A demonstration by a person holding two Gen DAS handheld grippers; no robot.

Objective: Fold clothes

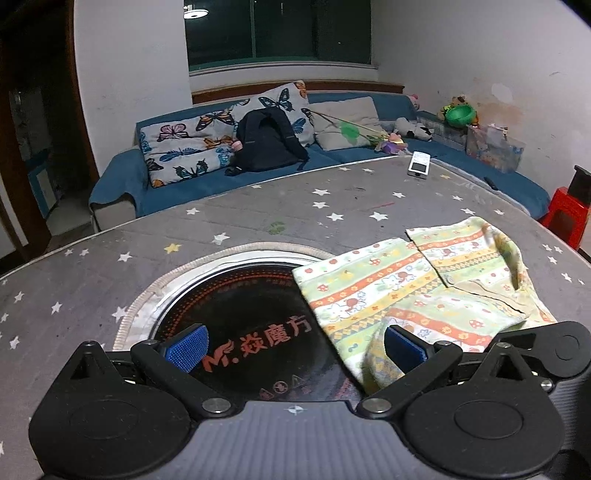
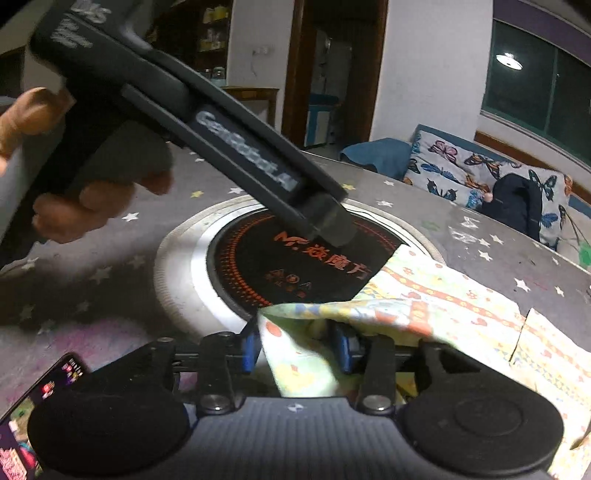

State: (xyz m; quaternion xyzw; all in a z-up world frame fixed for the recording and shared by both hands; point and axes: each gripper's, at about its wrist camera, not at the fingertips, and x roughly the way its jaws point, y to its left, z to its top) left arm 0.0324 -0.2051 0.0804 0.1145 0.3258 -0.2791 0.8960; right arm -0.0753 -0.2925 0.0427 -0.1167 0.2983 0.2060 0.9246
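Covering the round tabletop [image 1: 258, 206] is a grey cloth printed with white and yellow stars, and at its middle sits a black induction hob [image 1: 251, 325] with orange lettering and a dotted orange ring, framed by a metal rim and a pale braided edge. The task's garment, a small pair of children's trousers [image 1: 413, 291] in pale green with orange, yellow and white cartoon bands, lies spread on the tabletop with one leg reaching over the hob's right edge. The left gripper [image 1: 295, 349] hangs low over the hob with its blue-padded fingers [image 1: 188, 347] spread wide and grasping nothing; a raised fold of the trousers touches its right pad. The right gripper [image 2: 299, 350] has its fingers [image 2: 249, 349] closed partway around a lifted, bunched edge of the trousers [image 2: 443, 306], the cloth standing up between the blue pads. In the right wrist view the person's left hand [image 2: 85, 206] grips the black handle of the other tool, blurred, and a lit phone [image 2: 33, 410] lies at the tabletop's near left edge. Beyond the tabletop runs a blue sofa [image 1: 122, 177] carrying butterfly-print cushions [image 1: 184, 147], a black backpack [image 1: 269, 142], a beige cushion [image 1: 347, 122] and soft toys [image 1: 413, 129]. A white remote [image 1: 419, 164] rests near the far edge, a red plastic stool [image 1: 565, 214] stands at right, and a dark window [image 1: 277, 29] reflects a ceiling lamp above white walls.
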